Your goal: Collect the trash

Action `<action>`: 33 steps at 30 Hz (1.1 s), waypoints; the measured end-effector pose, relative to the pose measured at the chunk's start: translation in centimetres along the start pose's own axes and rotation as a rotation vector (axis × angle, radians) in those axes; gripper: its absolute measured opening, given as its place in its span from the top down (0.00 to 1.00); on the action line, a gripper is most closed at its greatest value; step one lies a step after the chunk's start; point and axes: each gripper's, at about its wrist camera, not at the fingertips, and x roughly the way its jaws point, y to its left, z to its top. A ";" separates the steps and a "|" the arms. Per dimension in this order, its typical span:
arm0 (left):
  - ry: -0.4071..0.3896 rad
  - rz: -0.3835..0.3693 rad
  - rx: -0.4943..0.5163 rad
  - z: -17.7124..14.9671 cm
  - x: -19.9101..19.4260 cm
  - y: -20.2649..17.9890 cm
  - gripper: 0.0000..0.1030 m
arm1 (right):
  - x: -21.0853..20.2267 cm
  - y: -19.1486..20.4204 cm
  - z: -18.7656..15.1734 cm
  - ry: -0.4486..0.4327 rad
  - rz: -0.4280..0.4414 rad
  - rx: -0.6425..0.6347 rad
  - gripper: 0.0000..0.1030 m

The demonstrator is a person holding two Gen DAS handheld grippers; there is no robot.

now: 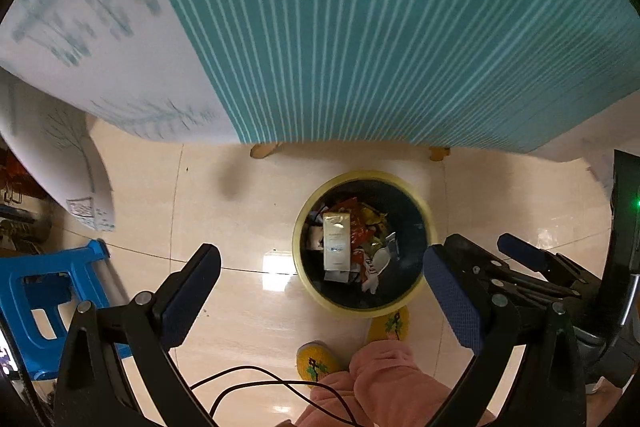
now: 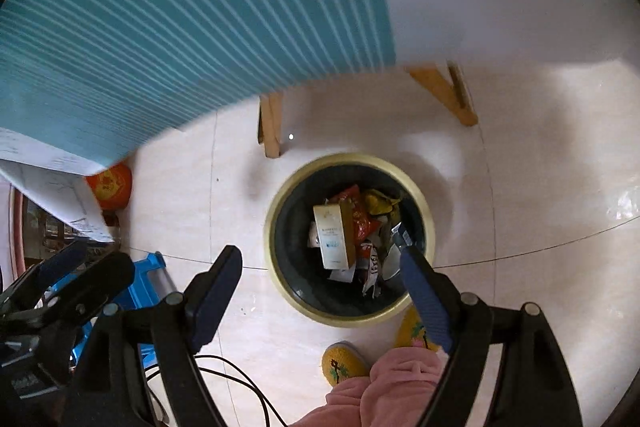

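Observation:
A round bin with a yellow rim (image 1: 425, 215) stands on the tiled floor below both grippers; it also shows in the right wrist view (image 2: 430, 223). Inside lie a cream carton (image 1: 336, 241) (image 2: 332, 239) and several red and yellow wrappers (image 1: 362, 223) (image 2: 360, 215). My left gripper (image 1: 322, 283) is open and empty above the bin's near left side. My right gripper (image 2: 320, 287) is open and empty above the bin's near edge. The right gripper shows at the right of the left wrist view (image 1: 520, 251).
A table under a teal striped cloth (image 1: 380, 27) (image 2: 180, 27) hangs over the far side, on wooden legs (image 2: 272, 125). A blue plastic stool (image 1: 48, 291) stands at the left. The person's yellow slippers (image 1: 316, 363) and pink trousers (image 1: 384, 379) are beside the bin. A black cable (image 1: 260, 383) crosses the floor.

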 end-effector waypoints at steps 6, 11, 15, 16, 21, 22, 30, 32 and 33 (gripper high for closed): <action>-0.061 -0.023 0.018 1.7 -7.7 -0.8 0.02 | -7.3 1.4 1.0 -0.064 -0.004 -0.006 0.21; -0.123 -0.029 0.040 3.3 -14.6 -1.4 0.02 | -14.4 3.4 2.1 -0.116 0.008 -0.016 0.21; -0.173 -0.027 0.050 4.3 -19.8 -1.9 0.02 | -19.8 5.2 2.7 -0.153 0.020 -0.034 0.21; -0.182 -0.028 0.051 4.4 -20.6 -2.0 0.02 | -20.9 5.6 2.8 -0.164 0.022 -0.036 0.21; -0.236 -0.022 0.052 5.2 -25.9 -2.6 0.02 | -26.9 7.1 3.9 -0.220 0.027 -0.044 0.21; -0.243 -0.018 0.051 5.4 -26.5 -2.7 0.02 | -27.8 7.3 4.1 -0.228 0.030 -0.043 0.21; -0.309 0.013 0.018 6.1 -32.2 -2.4 0.02 | -34.0 8.8 4.7 -0.320 0.022 -0.079 0.21; -0.321 0.020 0.008 6.1 -33.2 -2.5 0.02 | -35.1 9.3 4.8 -0.343 0.021 -0.088 0.21; -0.327 0.024 0.004 6.1 -33.6 -2.5 0.02 | -35.6 9.4 4.8 -0.352 0.023 -0.090 0.21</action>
